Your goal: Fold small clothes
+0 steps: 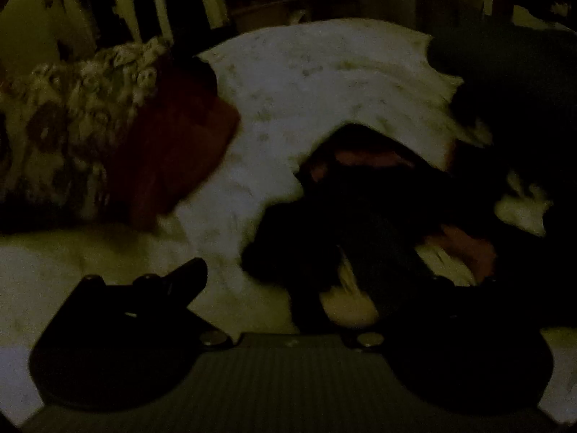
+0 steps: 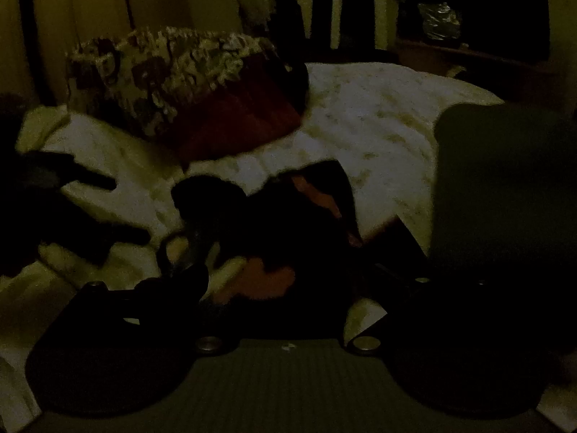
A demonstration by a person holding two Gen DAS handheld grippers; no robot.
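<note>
The scene is very dark. A heap of dark small clothes (image 1: 371, 213) with reddish patches lies on a pale bedsheet (image 1: 288, 83), in front of my left gripper (image 1: 310, 278). The left finger (image 1: 187, 278) stands over bare sheet and the right finger is lost in the dark cloth, so the jaws look wide apart. In the right wrist view the same heap (image 2: 274, 223) lies before my right gripper (image 2: 306, 281), whose fingers also stand wide apart with the cloth between them. The left gripper (image 2: 72, 213) shows dark at the left edge.
A patterned pillow (image 1: 79, 119) with a dark red cushion (image 1: 173, 151) lies at the left on the bed; both also show in the right wrist view (image 2: 173, 72). A large dark shape (image 2: 505, 187) stands at the right. Shelves and furniture (image 2: 468, 36) stand behind the bed.
</note>
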